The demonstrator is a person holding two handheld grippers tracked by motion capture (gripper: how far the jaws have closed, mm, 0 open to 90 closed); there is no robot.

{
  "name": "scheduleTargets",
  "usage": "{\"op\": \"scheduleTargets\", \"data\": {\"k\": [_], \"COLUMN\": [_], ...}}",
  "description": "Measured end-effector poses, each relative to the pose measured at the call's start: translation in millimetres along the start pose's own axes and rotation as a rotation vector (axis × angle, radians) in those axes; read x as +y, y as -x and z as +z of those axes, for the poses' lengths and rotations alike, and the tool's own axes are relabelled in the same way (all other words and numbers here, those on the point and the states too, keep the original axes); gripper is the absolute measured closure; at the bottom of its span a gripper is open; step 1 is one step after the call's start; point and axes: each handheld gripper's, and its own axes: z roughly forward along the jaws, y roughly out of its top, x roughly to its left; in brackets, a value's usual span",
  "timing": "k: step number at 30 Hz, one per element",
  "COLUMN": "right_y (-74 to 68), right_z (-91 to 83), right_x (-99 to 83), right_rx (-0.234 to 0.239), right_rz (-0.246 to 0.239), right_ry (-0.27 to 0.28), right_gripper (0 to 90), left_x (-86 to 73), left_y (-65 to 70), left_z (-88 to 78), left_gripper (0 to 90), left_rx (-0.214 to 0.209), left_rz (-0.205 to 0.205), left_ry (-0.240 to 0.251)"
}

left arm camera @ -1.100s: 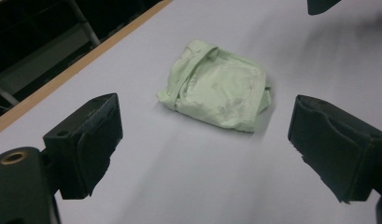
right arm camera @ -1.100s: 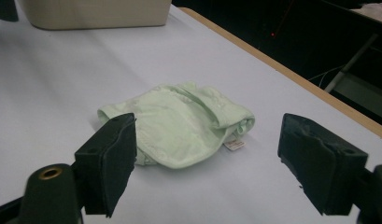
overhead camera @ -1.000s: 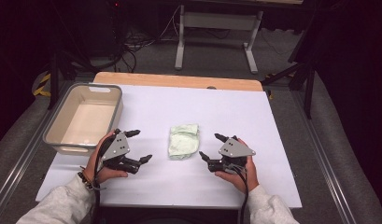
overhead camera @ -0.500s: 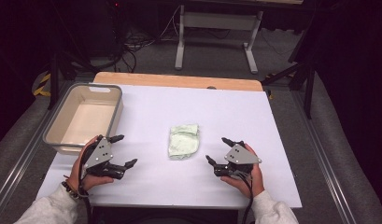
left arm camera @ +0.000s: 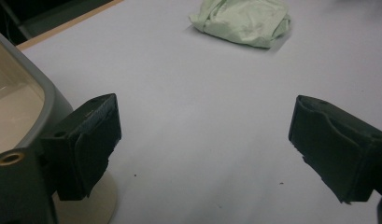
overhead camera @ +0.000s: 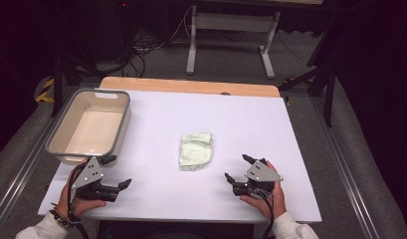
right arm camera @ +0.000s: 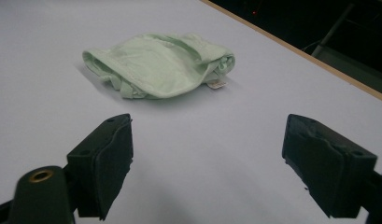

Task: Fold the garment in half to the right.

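A pale green, crumpled, loosely folded cloth (overhead camera: 196, 151) lies near the middle of the white worktop (overhead camera: 251, 124), flat on the surface and touched by nothing. In the right gripper view the same cloth (right arm camera: 156, 65) sits ahead of the jaws, at about eleven o'clock, with a small white tag poking out at its edge; in the left gripper view it (left arm camera: 242, 21) lies far off at about one o'clock.

From the cloth, the right claw (overhead camera: 237, 168) is at roughly four o'clock, near the worktop's front edge, held in the person's right hand (overhead camera: 265, 199). Its jaws stand wide apart with only bare worktop between them, gripping nothing.

The left claw (overhead camera: 116, 172) is at about eight o'clock from the cloth, well apart from it, in the person's left hand (overhead camera: 79, 204). Its jaws are also spread wide and empty, as the left gripper view shows.

Just beyond the left claw, at around nine to ten o'clock from the cloth, stands a rectangular beige plastic tub with a grey rim (overhead camera: 59, 149). One jaw of the left claw lies just beside the tub's near corner (left arm camera: 25, 116); whether it touches, I cannot tell.

A strip of bare wood (overhead camera: 191, 85) shows along the worktop's far edge, at twelve o'clock.
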Motion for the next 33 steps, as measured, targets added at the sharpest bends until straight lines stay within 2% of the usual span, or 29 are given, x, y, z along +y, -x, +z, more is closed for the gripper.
{"op": "scheduleTargets", "data": {"k": [4, 10, 12, 15, 19, 25, 33], "right_y": [-0.6, -1.5, 0.0, 1.4, 3.0, 4.6, 5.0], "right_z": [1.5, -0.6, -1.2, -2.0, -1.3, -2.0, 0.0], "right_x": [-0.6, -1.9, -2.6, -3.0, -3.8, -3.9, -4.1], "right_rx": [0.006, 0.01, 0.022, 0.012, 0.003, -0.012, -0.009], "right_rz": [0.006, 0.011, 0.03, 0.039, 0.048, 0.053, 0.061], "right_ry": [0.0, 0.01, 0.017, 0.026, 0.032, 0.036, 0.029], "right_gripper": [16.7, 16.4, 16.3, 16.2, 16.1, 16.2, 16.2], "left_x": [1.4, 6.6, 6.8, 7.6, 13.9, 18.0, 21.2], "left_y": [0.1, 6.5, 6.7, 7.1, 7.7, 10.6, 9.9], "left_z": [0.4, 7.5, 9.0, 10.4, 12.1, 14.1, 18.5], "left_gripper": [10.7, 10.7, 10.6, 10.4, 9.6, 9.1, 9.1], "left_rx": [0.003, -0.014, -0.019, -0.027, -0.017, -0.027, -0.034], "left_rz": [-0.022, -0.004, -0.009, -0.016, 0.003, 0.019, 0.016], "left_ry": [0.01, -0.004, -0.007, -0.002, 0.003, 0.01, 0.018]}}
